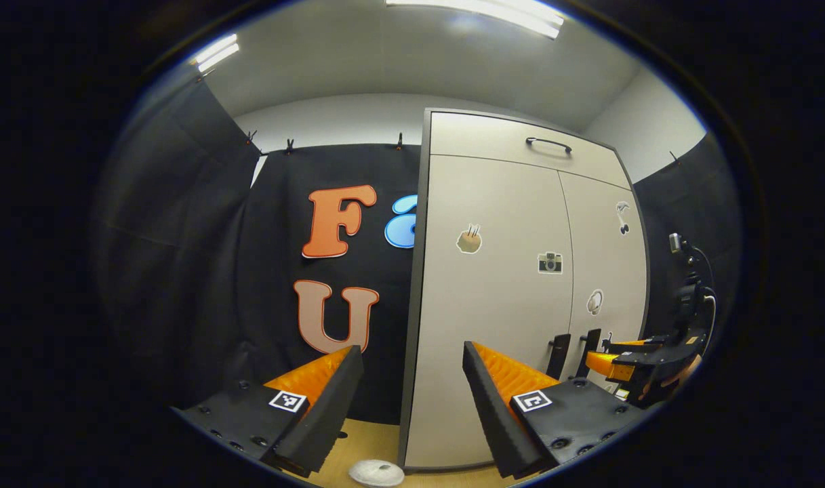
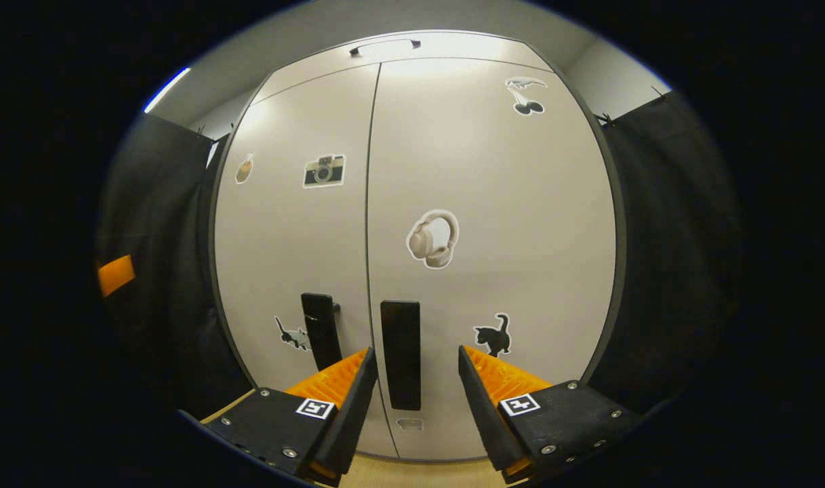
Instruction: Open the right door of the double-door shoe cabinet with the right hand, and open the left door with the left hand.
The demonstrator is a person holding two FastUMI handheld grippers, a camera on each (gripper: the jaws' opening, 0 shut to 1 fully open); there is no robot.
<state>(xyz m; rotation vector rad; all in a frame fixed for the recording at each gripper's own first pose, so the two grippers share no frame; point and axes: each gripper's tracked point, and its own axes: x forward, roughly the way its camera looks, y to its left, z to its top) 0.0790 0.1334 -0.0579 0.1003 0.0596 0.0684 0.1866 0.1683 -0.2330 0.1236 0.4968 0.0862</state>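
I face a pale double-door shoe cabinet (image 2: 412, 237), both doors closed. In the right gripper view, my right gripper (image 2: 415, 379) has its jaws spread and holding nothing, lined up on the right door's vertical bar handle (image 2: 400, 352) at 12 o'clock, not touching. The left door's handle (image 2: 319, 330) sits at 11 o'clock. In the left gripper view, my left gripper (image 1: 412, 386) is released too, well apart from the cabinet. I judge the doors rigid, light on their hinges; the stiff, smooth bars are the place to grip.

one cabinet (image 2: 493, 203), two doors, two handles, six stickers
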